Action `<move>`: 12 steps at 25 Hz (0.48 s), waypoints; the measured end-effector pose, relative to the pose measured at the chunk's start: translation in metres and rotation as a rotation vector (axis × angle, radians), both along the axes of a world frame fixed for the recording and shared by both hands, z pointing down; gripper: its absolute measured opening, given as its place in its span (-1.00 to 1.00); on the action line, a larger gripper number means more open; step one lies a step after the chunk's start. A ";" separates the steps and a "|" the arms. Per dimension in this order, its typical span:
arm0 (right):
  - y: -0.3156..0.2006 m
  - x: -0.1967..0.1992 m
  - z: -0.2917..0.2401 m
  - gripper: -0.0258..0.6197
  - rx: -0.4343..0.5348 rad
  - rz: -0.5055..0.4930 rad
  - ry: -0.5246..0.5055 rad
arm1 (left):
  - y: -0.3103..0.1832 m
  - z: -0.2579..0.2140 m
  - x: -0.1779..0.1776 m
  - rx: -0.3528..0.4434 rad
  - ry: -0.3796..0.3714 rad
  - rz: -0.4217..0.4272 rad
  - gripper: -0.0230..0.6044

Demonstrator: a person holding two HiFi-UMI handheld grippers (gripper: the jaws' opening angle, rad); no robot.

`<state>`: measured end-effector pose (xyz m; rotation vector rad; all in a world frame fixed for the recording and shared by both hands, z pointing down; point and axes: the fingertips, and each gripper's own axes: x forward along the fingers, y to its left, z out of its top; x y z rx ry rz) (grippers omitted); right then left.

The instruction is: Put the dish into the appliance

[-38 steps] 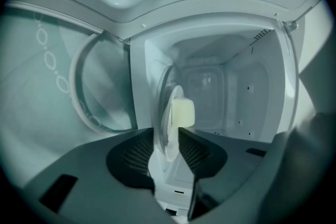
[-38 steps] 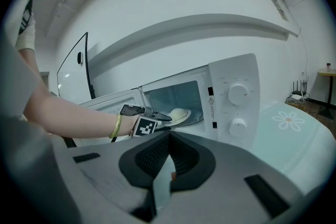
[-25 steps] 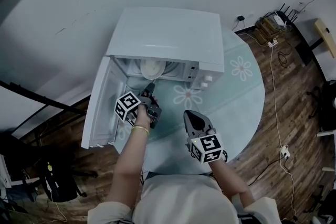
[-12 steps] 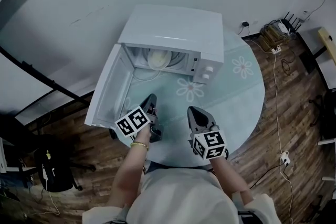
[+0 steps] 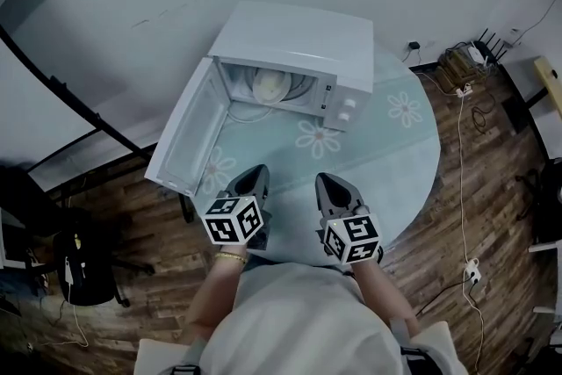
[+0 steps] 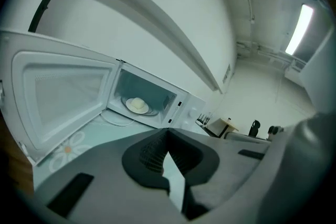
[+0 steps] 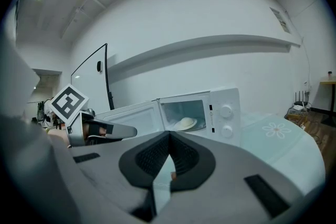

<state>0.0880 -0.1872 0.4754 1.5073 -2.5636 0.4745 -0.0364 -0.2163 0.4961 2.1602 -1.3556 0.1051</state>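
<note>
The white microwave point(image 5: 303, 44) stands at the back of the round table with its door point(image 5: 186, 134) swung wide to the left. A pale dish point(image 5: 272, 86) with a mound on it lies inside on the turntable; it shows in the left gripper view as the dish point(image 6: 137, 106) and in the right gripper view as the dish point(image 7: 185, 124). My left gripper point(image 5: 253, 182) is shut and empty, drawn back to the table's near edge. Beside it my right gripper point(image 5: 330, 187) is shut and empty too. Both point toward the microwave.
The round table point(image 5: 404, 162) has a pale green cloth with daisy prints. A wooden floor surrounds it, with cables and a power strip point(image 5: 460, 57) at the right. A dark rail point(image 5: 61, 97) runs along the wall at the left.
My left gripper has pulled back from the microwave mouth to the near table edge and shut. The dish stays inside. The view has shifted back; the right gripper has barely moved.
</note>
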 end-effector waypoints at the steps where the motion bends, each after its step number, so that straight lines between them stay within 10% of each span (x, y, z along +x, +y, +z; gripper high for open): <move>1: 0.003 0.001 -0.001 -0.91 0.000 -0.002 0.000 | 0.007 -0.001 0.002 0.005 -0.018 0.010 -0.90; 12: 0.032 0.010 -0.002 -0.91 -0.011 -0.005 0.006 | 0.066 0.016 -0.006 -0.049 -0.062 0.044 -0.90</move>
